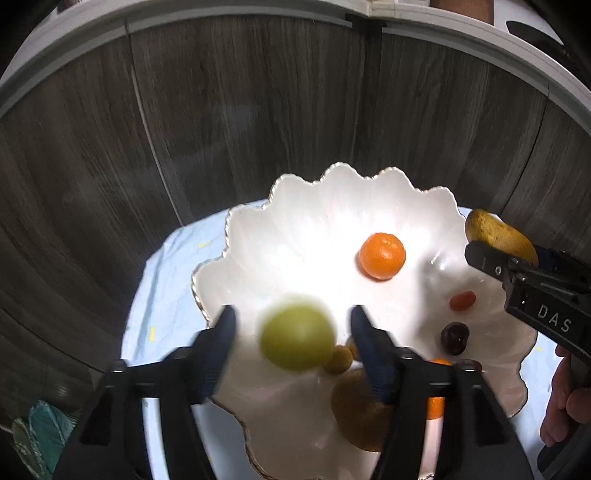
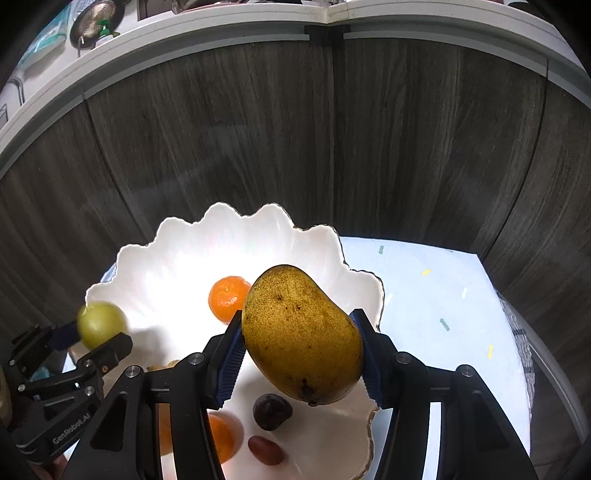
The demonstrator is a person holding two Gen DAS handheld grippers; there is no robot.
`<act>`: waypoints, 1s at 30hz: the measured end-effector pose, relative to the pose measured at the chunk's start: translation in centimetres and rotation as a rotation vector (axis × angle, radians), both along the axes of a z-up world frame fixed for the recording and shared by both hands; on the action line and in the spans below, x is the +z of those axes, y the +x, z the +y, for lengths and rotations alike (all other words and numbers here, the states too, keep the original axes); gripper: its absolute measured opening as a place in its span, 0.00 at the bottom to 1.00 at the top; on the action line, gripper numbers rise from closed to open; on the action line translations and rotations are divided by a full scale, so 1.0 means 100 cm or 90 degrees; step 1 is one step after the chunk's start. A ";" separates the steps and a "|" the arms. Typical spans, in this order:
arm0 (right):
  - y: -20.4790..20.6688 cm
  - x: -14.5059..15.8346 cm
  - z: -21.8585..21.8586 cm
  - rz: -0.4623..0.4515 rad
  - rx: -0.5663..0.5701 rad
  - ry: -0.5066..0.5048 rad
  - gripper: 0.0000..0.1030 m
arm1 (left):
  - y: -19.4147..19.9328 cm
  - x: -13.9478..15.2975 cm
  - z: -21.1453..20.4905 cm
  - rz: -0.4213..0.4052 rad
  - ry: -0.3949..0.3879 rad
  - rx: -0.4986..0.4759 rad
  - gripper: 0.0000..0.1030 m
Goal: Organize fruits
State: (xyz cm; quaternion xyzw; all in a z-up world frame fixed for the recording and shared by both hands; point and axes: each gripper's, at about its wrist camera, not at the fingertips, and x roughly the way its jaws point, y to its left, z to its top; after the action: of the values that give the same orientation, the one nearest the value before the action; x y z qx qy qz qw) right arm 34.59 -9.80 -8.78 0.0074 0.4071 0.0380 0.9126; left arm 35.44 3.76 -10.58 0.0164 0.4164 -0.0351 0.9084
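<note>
Beside plate (image 1: 236,229): cabinet (image 1: 258,110); inside, orange (image 1: 382,255) & plum (image 1: 454,338).

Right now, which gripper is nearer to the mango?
Right. The right gripper is shut on the mango above the bowl; the left gripper is across the bowl, beside a green fruit.

Place: home kitchen
Evidence: dark wood-grain cabinet fronts (image 2: 258,129), white countertop (image 2: 221,26), scalloped fruit bowl (image 2: 177,236)
</note>
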 end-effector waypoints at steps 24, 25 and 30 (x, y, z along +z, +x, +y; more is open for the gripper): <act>-0.038 0.028 -0.013 -0.053 -0.036 0.000 0.85 | -0.030 0.038 -0.001 -0.051 0.023 0.034 0.96; -0.042 0.031 -0.013 -0.056 -0.037 0.001 0.85 | -0.032 0.040 0.000 -0.052 0.022 0.035 0.96; -0.059 0.043 -0.011 -0.069 -0.035 0.002 0.85 | -0.046 0.052 0.001 -0.062 0.016 0.039 0.98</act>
State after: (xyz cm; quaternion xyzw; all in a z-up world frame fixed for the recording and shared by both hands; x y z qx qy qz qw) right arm 28.72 -10.92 -4.50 0.0179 0.3563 0.0138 0.9341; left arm 30.82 3.89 -5.36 0.0168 0.3728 -0.0010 0.9278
